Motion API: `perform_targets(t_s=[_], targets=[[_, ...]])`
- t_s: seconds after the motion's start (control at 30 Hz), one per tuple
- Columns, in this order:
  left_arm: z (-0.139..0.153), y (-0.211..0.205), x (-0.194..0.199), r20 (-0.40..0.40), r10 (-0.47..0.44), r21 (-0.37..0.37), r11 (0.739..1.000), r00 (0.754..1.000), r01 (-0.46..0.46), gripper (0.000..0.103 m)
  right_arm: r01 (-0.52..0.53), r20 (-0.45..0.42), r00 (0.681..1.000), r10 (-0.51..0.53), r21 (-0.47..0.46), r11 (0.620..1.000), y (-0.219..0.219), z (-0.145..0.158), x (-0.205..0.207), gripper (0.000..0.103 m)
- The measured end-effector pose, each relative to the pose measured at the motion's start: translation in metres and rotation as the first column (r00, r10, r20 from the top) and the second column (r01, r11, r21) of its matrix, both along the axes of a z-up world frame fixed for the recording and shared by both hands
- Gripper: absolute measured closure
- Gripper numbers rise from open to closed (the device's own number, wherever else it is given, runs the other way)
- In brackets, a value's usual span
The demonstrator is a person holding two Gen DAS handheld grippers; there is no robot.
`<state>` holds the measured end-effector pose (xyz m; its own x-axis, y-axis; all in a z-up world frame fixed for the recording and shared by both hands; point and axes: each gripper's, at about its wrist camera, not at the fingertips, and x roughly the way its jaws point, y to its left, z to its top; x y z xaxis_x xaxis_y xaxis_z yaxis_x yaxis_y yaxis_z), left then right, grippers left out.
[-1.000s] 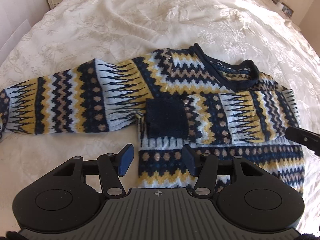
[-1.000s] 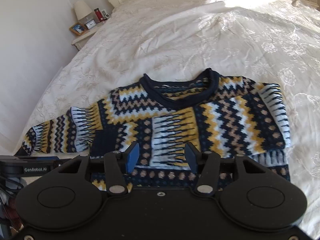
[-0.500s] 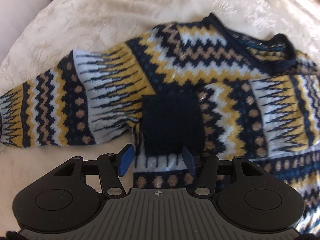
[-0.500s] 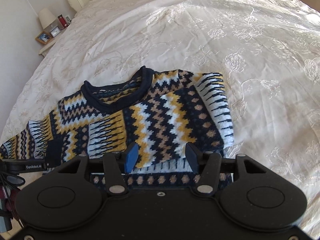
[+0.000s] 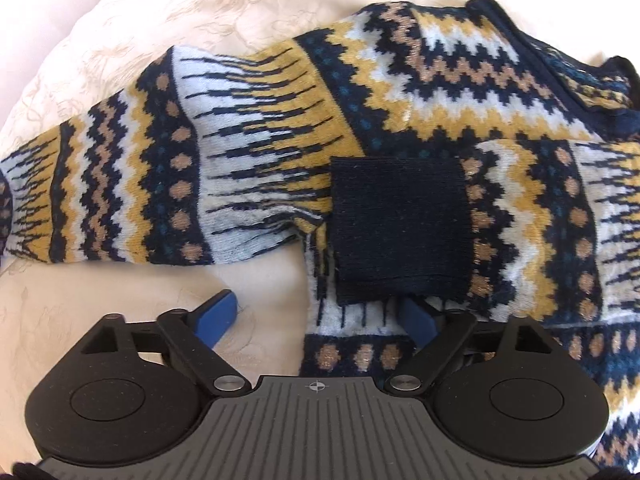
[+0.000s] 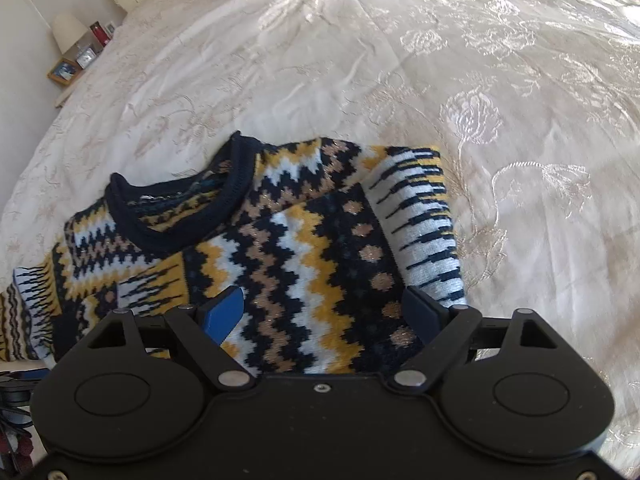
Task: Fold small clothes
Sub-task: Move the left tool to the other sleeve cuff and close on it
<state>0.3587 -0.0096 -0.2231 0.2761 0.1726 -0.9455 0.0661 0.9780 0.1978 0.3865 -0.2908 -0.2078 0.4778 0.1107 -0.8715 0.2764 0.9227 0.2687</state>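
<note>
Left wrist view: the left hand-held gripper [image 5: 320,318] hangs low over the bedspread [image 5: 120,40], its jaws spread wide with nothing between them. Its left pad is over bare bedspread and its right pad sits at the sweater's [image 5: 440,92] side edge, just below the navy cuff [image 5: 400,224]. That cuff ends a sleeve already folded across the chest. Ahead and to the left, the other sleeve [image 5: 120,184] stretches out flat, not yet folded.

Right wrist view: the right hand-held gripper [image 6: 324,314] is likewise wide open and empty, poised over the folded sleeve and the sweater's right side, with the neckline [image 6: 176,216] ahead to its left.

Judging from this, the fold is roughly a third done: one sleeve is in, while the outstretched sleeve and the body fold remain.
</note>
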Motion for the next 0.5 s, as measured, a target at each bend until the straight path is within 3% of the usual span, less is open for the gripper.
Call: perform_targets(t_s=[0.17,0.33,0.43,0.5], targets=[[-0.001,0.011,-0.001,0.021,0.021,-0.044,0.999,1.000,-0.020,0.001,0.017,-0.024,1.000,-0.016,0.037,0.999,-0.007,-0.012,0.003,0.010],[0.000,0.023,-0.011,0.055,0.005,-0.099,0.995,0.998,0.000,0.000,0.005,-0.010,1.000,-0.005,0.036,0.999,0.001,0.004,0.001,0.008],[0.006,0.035,-0.017,0.075,-0.002,-0.149,0.989,0.997,0.014,0.003,-0.010,0.029,1.000,0.008,0.046,0.999,0.008,0.020,-0.006,0.008],[0.012,0.048,-0.022,0.093,0.003,-0.191,0.981,0.996,0.015,0.015,-0.032,0.057,0.998,0.029,0.051,0.998,0.016,0.031,-0.011,0.004]])
